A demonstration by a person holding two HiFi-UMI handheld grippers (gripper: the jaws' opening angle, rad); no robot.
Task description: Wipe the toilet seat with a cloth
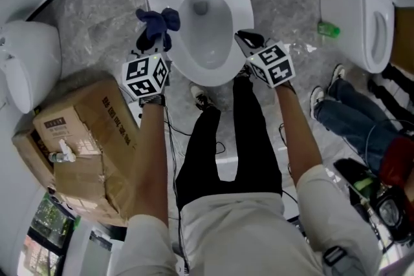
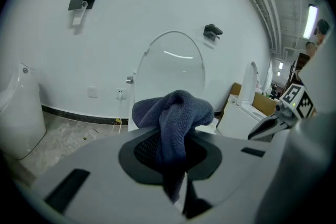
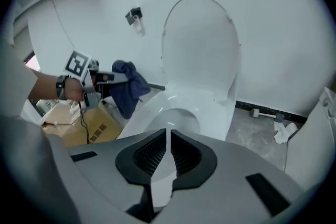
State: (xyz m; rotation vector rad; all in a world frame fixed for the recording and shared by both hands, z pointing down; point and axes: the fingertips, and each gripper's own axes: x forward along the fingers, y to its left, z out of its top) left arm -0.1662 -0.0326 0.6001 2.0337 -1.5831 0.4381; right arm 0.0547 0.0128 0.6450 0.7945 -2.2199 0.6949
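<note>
Cloth [image 1: 157, 24]: dark blue terry, bunched up, gripped by the left tongs; at the 10 o'clock edge of the toilet seat, contact with the rim not clear.
Toilet seat [image 1: 187, 64]: white oval, lying down around the open bowl, top middle of the head view.
Lid [image 3: 202, 44]: raised upright at 12 o'clock of the seat, against the white wall.
Left tongs [image 1: 150, 42]: clenched on the cloth, folds bulging out above the dark pads; at 9 o'clock of the bowl, pointing forward and down.
Right tongs [image 1: 249, 41]: pressed nearly together, only a slim slit between the pads, nothing in it; at 3 o'clock of the bowl, just beside the seat rim, aimed toward the bowl.
Person [image 1: 226, 139]: standing at 6 o'clock of the toilet, dark trousers, both arms stretched forward.
Floor [image 1: 97, 16]: grey mottled stone.
Cardboard box [image 1: 84, 139]: crumpled, at 8 o'clock of the toilet, near the left arm.
Second toilet [image 1: 369, 10]: white, at 2 o'clock, well apart.
Green bottle [image 1: 328, 29]: lying on the floor just beside the second toilet.
Second person's legs [image 1: 349, 113]: blue jeans and sneakers, at 4 o'clock.
</note>
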